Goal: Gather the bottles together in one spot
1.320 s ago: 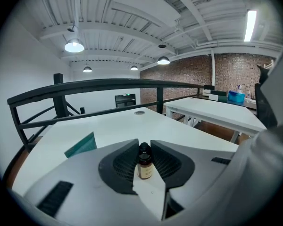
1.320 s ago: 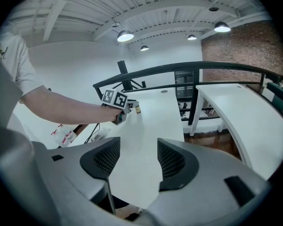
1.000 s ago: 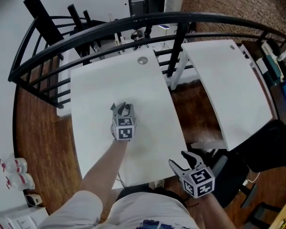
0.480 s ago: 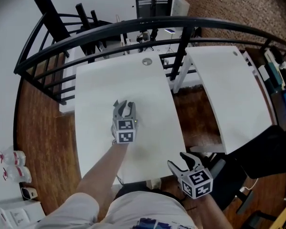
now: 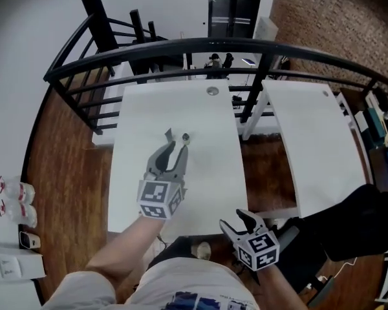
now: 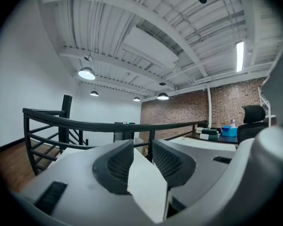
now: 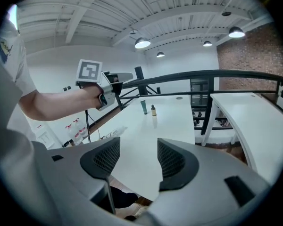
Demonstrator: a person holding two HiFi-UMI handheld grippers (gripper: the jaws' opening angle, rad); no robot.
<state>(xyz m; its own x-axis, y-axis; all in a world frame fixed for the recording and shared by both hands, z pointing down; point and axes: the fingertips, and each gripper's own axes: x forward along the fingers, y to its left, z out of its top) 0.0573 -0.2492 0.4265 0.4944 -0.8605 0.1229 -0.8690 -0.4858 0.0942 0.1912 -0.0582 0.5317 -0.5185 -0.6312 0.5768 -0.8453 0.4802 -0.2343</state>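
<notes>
Reaching out over the white table point(image 5: 210, 118), the person's left forearm is stretched nearly straight. It holds the left gripper point(image 5: 173, 154) in the air above the tabletop, pointing about level toward the black curved railing point(image 5: 297, 51). Its 2 jaws have just been opening and stand a narrow gap apart, with nothing between them; only the table's surface shows through the gap.

The 2 bottles stand upright on the table just past that gripper's tips, toward the far end. 1 is a green tube point(image 7: 144, 107) and the other is a small brown dropper bottle point(image 7: 153, 110), side by side and close together but not touching.

The right gripper point(image 5: 236, 221) sits low and close to the person's body, off the table's near right corner, tilted down toward the tabletop. Its jaws are spread wider and are empty. A second white table point(image 5: 310, 141) stands to the right, beyond a strip of wooden floor.
</notes>
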